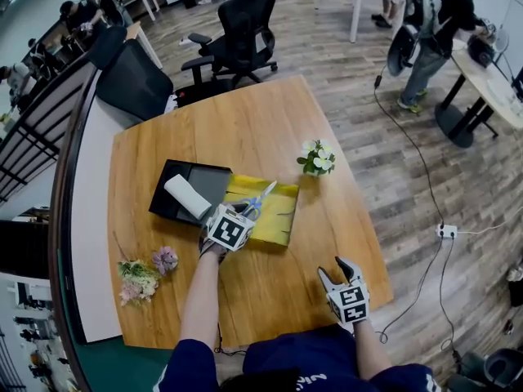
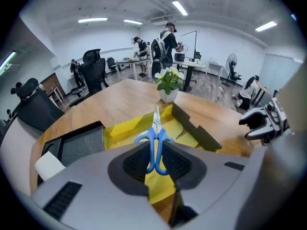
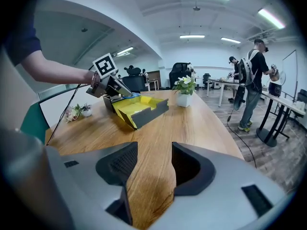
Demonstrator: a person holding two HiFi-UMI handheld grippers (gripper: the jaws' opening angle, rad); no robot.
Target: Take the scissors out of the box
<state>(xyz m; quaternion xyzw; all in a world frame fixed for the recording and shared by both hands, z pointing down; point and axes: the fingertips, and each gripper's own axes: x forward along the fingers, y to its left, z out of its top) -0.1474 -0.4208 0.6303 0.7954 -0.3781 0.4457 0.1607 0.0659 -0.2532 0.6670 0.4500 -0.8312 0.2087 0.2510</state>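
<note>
Box at mid-worktop, grippers on its near side

The box [image 1: 282, 215] lies in the middle of the worktop [image 1: 245, 121]. A tray [image 1: 214, 180] lies just beside it on the left, and a roll [image 1: 187, 196] lies on the tray's near part. A plant [image 1: 317, 158] stands just behind the box's far right corner. Flowers [image 1: 143, 274] lie near the worktop's left edge, well apart from the box. My left gripper [image 2: 156, 163] is over the box's near left part, with the handles of the scissors [image 2: 156, 140] between its jaws and the blades pointing away towards the plant. My right gripper [image 3: 148, 169] hangs over bare worktop, to the right of the box and nearer to me, well apart from it.
</note>
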